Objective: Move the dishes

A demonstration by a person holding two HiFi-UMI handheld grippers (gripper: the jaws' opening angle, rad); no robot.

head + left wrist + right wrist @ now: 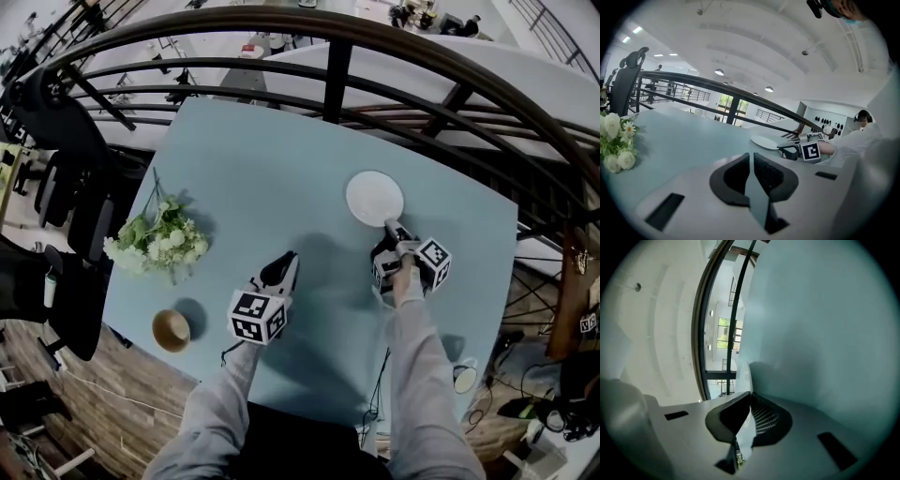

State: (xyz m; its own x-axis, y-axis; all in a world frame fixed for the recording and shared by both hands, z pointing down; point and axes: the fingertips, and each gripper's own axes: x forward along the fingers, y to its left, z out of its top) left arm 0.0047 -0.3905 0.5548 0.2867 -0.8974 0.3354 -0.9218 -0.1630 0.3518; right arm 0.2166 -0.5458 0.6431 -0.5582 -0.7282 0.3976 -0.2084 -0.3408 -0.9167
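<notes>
A white plate [374, 198] lies on the light blue table [281, 169], right of centre. My right gripper [391, 228] reaches its near rim and is shut on that rim. In the right gripper view the plate's thin white edge [742, 376] runs between the closed jaws of the gripper [750, 398]. My left gripper [285, 266] hovers over bare table to the plate's left, jaws shut with nothing in them [751, 157]. From the left gripper view the plate [764, 142] shows far right, with the right gripper [786, 151] at its edge.
A bunch of white flowers [159, 239] lies at the table's left, with a brown cup [172, 330] near the front left corner. A dark curved railing [337, 66] runs behind the table. A black office chair [56, 122] stands at far left.
</notes>
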